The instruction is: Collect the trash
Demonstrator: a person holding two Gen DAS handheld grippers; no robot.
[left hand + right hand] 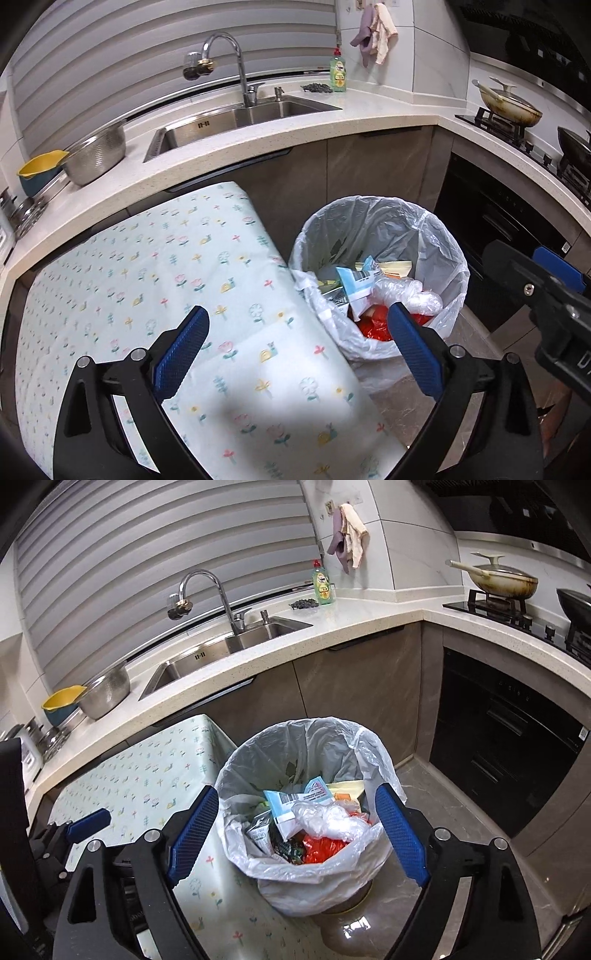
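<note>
1. Left wrist view: the left gripper hangs with its blue-padded fingers spread wide, holding nothing, over the edge of a table covered by a flower-print cloth. Just beside the table's right edge stands the trash bin, lined with a white bag, holding a pale-blue carton, crumpled clear plastic and a red wrapper. The right gripper shows at the right border.

2. Right wrist view: the right gripper hovers above the trash bin, fingers wide apart and empty, framing the bag's rim. The left gripper sits low at left over the cloth. Behind, a sink and a dish-soap bottle occupy the counter.
</note>
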